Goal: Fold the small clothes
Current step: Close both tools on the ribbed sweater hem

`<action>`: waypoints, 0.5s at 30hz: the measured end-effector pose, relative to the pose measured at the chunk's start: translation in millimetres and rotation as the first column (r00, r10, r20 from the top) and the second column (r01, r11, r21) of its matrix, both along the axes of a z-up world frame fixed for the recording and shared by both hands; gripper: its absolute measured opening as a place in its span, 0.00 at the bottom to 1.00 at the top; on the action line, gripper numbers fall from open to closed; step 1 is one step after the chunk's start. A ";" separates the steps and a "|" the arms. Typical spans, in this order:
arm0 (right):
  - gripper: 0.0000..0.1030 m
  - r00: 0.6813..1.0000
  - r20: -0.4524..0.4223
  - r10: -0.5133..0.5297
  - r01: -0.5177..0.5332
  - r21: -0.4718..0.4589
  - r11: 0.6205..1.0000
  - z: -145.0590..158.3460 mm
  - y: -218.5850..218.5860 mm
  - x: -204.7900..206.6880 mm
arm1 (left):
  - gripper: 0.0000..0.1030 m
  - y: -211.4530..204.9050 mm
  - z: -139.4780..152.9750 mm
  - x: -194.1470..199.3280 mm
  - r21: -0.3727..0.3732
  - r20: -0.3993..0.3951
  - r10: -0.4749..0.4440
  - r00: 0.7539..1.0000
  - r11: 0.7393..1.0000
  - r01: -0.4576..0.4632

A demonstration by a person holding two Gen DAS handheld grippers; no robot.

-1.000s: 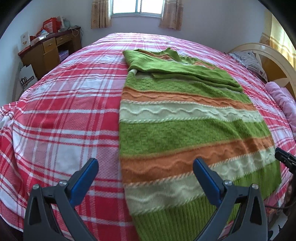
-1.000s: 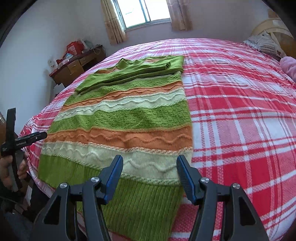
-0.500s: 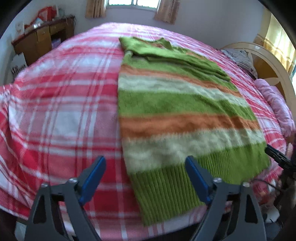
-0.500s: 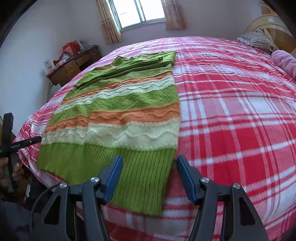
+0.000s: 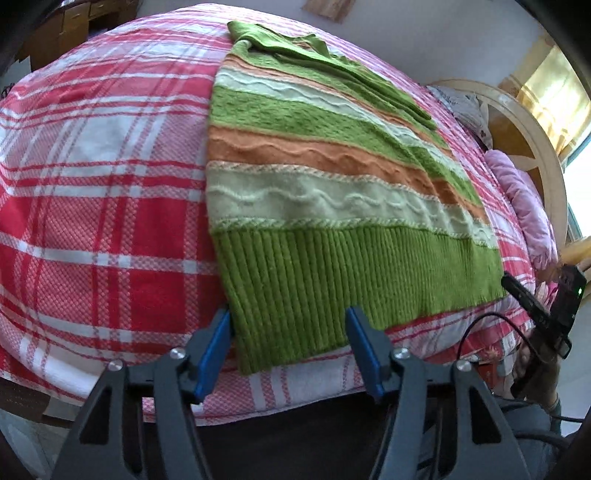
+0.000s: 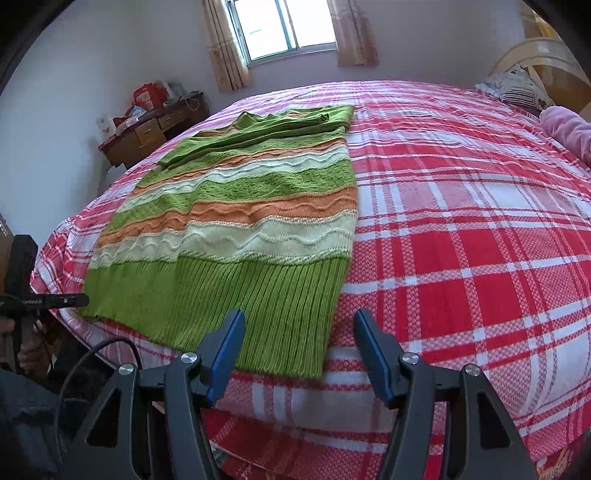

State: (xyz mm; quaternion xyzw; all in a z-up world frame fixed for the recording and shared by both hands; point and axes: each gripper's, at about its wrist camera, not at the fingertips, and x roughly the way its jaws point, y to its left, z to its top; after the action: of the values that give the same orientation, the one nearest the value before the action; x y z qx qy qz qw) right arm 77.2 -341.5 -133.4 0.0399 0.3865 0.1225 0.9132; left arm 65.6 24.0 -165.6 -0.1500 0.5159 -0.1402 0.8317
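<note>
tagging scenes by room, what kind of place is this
Most likely a home bedroom: a bed under a red plaid bedspread, a pillow by the headboard, and a curtained window.

Plaid bedspread (image 6: 461, 229), desk (image 6: 155, 129), window (image 6: 288, 26)

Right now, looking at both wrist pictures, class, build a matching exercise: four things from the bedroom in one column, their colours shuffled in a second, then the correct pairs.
Things:
1. sweater hem
2. bedspread
3. desk
4. bolster by the headboard

Colours:
A. brown wood
B. pink-lilac
C. ribbed green
D. red and white check

Pairs: 1-C, 2-D, 3-A, 4-B
</note>
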 end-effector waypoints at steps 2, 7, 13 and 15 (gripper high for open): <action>0.60 1.000 -0.001 0.006 -0.006 -0.003 1.000 0.2 0.6 -1.8 | 0.47 -0.9 -0.3 -0.4 0.024 0.005 0.010 1.000 1.000 -0.010; 0.60 1.000 -0.014 0.026 -0.026 -0.001 1.000 1.4 1.3 -5.5 | 0.09 11.2 3.1 0.7 -0.003 0.016 0.021 1.000 1.000 -0.021; 0.55 0.999 -0.037 0.032 -0.031 0.014 0.999 1.4 -1.9 -10.0 | 0.08 13.6 16.0 -2.7 -0.032 0.064 -0.001 0.998 0.999 0.003; 0.47 0.998 -0.042 0.035 -0.035 0.015 0.999 1.5 -2.2 -10.1 | 0.08 15.8 22.0 -5.0 -0.046 0.085 -0.005 0.996 0.999 0.009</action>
State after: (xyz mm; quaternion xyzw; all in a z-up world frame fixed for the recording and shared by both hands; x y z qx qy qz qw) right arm 67.1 -343.6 -131.9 0.0423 0.4056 0.1403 0.9022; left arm 60.6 39.8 -143.6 -0.1614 0.4772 -0.1614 0.8486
